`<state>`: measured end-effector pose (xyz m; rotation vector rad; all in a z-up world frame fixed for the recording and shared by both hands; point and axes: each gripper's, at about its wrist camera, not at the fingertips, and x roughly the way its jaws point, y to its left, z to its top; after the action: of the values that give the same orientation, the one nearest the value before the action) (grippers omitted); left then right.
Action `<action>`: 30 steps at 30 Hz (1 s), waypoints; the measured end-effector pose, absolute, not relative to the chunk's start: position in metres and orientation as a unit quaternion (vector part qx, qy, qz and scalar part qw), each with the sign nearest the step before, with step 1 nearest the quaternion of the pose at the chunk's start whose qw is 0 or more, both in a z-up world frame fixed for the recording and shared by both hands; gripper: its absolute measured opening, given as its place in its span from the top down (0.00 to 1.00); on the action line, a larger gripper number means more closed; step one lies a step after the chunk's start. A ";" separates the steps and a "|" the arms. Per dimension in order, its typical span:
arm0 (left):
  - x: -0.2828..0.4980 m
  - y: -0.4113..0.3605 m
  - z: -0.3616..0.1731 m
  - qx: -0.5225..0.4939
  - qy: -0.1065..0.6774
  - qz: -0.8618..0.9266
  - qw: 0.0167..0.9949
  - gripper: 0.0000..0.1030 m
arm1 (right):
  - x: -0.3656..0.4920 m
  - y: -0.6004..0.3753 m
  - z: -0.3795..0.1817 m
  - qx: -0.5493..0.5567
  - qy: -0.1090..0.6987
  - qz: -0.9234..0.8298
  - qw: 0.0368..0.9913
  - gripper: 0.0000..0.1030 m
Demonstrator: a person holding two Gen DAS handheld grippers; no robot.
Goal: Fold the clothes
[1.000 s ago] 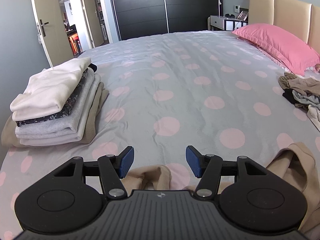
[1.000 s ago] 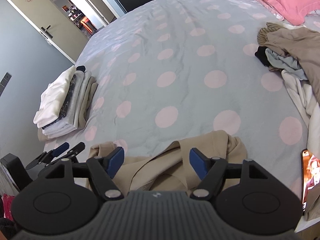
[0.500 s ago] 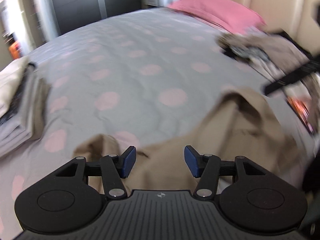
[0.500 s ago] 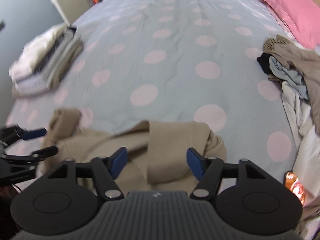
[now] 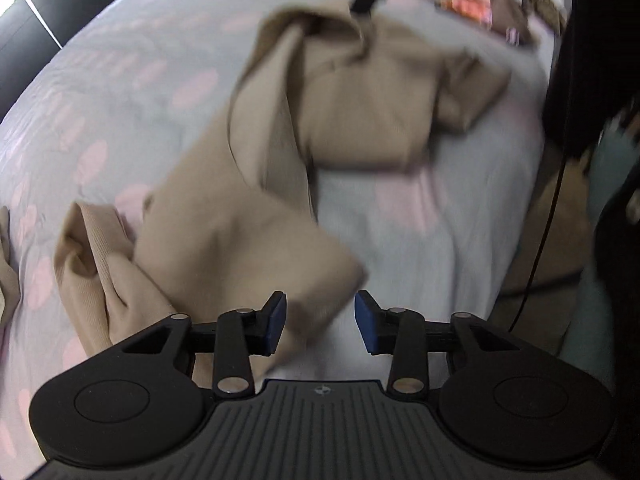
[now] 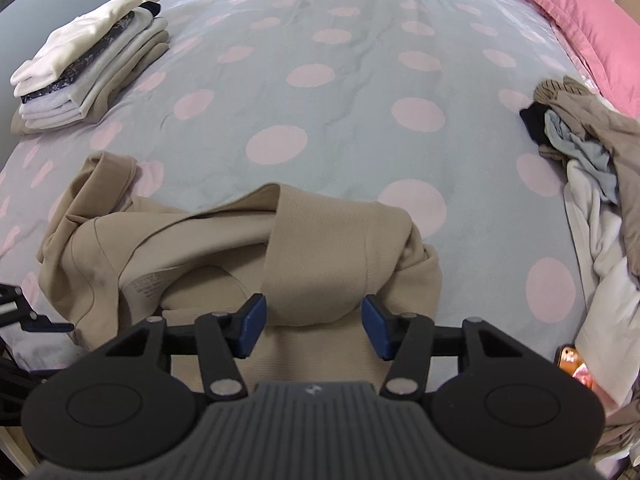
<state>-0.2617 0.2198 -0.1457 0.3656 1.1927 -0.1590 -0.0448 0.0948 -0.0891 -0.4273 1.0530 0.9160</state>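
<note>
Left wrist view: the left tongs (image 5: 320, 322) stand apart, empty, just over a near corner of the beige garment (image 5: 248, 236), which lies crumpled near the foot edge of the bed (image 5: 460, 240); motion blur softens everything, and the dark shape at the top is probably the other tool, though this cannot be confirmed. Right wrist view: the right tongs (image 6: 312, 328) are likewise apart, holding nothing, poised over a doubled-over flap of the same garment (image 6: 312, 264); a folded stack (image 6: 88, 68) sits far left and an unsorted heap (image 6: 592, 152) right (near the pink pillow (image 6: 588, 28)). Judged step: spreading the garment flat; next, each tool should pinch an edge; its near hem is hidden beneath the tools.
</note>
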 end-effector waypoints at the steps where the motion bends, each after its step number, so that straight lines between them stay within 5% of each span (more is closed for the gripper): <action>1: -0.264 0.219 -0.152 0.183 0.562 -0.073 0.803 0.65 | -0.044 0.094 -0.090 -0.193 0.483 0.417 0.745 0.45; 7: -0.260 0.220 -0.175 0.211 0.573 -0.056 0.790 0.65 | -0.048 0.092 -0.087 -0.189 0.481 0.424 0.744 0.45; 14: -0.250 0.234 -0.165 0.170 0.575 -0.029 0.800 0.94 | -0.067 0.096 -0.083 -0.210 0.461 0.457 0.731 0.45; 21: -0.239 0.246 -0.121 0.053 0.544 -0.041 0.836 0.95 | -0.096 0.103 -0.086 -0.208 0.491 0.498 0.684 0.44; 30: -0.208 0.241 -0.088 -0.052 0.513 -0.077 0.853 0.95 | -0.095 0.095 -0.093 -0.051 0.622 0.487 0.610 0.44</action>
<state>-0.2085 0.2410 -0.0878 -0.1096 1.0795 -0.1630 -0.0953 0.0947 -0.0929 -0.1185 1.4360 1.1252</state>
